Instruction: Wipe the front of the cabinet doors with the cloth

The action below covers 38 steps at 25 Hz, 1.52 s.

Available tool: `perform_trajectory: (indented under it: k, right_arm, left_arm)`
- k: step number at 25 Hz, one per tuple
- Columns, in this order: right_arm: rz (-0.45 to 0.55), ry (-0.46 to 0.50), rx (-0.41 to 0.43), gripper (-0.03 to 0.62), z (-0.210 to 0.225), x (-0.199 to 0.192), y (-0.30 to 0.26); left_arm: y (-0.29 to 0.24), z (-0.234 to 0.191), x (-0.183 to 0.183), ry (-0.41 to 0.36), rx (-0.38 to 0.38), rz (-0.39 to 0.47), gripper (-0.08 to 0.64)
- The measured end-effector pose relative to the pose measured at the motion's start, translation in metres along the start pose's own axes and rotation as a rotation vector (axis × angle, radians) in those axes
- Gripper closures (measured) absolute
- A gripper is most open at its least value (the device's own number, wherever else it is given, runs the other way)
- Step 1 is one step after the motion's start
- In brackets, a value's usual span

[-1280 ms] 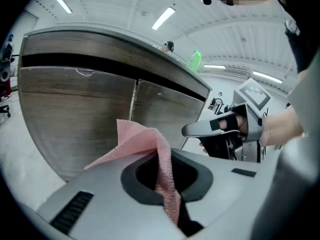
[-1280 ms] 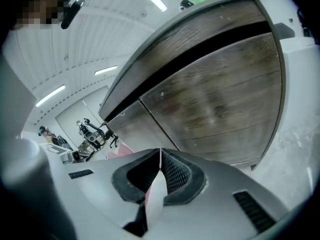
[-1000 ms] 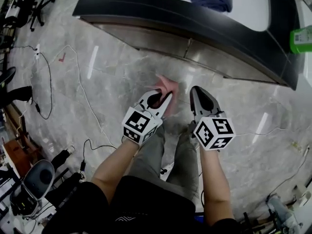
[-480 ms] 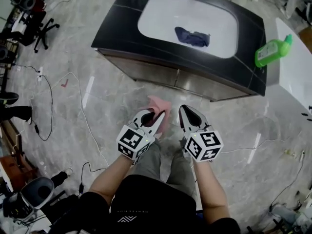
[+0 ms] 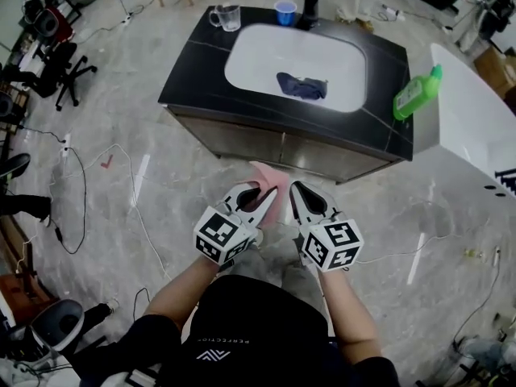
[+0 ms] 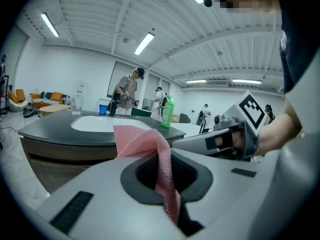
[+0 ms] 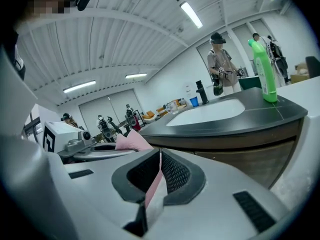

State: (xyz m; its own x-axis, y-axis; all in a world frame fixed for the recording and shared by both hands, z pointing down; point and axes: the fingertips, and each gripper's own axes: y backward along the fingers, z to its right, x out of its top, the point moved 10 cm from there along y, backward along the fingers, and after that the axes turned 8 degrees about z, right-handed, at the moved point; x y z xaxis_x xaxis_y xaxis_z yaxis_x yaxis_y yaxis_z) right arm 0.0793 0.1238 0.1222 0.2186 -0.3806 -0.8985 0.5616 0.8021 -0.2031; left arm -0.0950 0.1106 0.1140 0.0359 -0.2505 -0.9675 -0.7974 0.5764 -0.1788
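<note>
- You seem to have stepped back from the cabinet [image 5: 284, 127] since a moment ago. It looks smaller now, and the whole sink [image 5: 242, 59] shows.
- Both tongs sit a little closer together than before, low in front of you.
- Your left tongs [image 5: 264, 192] are closed tight on the pink cloth [image 5: 271, 182]. The cloth sticks up out of the tips.
- Your right tongs [image 5: 297, 189] are pressed together just beside the cloth. A thin pink line shows in the crack between them, but I cannot tell if it is cloth.
- The cloth hangs in the air, well apart from the doors [image 5: 242, 139]. It touches neither one.
- So I think no wiping is going on right now. Nothing on the doors shows if any part is done, so count both as left to do.
- Next you likely need to step in and lay the cloth flat on a door.
- A blue rag [image 5: 301, 85] lies in the sink and a green bottle [image 5: 415, 95] stands at the right end. Leave them be.
</note>
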Motion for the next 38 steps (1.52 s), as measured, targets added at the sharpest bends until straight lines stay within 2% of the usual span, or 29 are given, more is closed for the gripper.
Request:
perform_trajectory:
  k: [4, 10, 38]
  right_arm:
    - [0.033, 0.008, -0.009, 0.554, -0.004, 0.013, 0.008]
    - [0.064, 0.027, -0.022, 0.555, -0.010, 0.024, 0.022]
    - [0.095, 0.018, -0.022, 0.558, -0.036, 0.023, 0.037]
  left_arm:
    - [0.003, 0.002, 0.015, -0.027, 0.005, 0.016, 0.551]
    - [0.010, 0.011, 0.027, -0.028, 0.008, 0.050, 0.552]
    - [0.040, 0.018, 0.024, -0.038, 0.024, 0.037, 0.551]
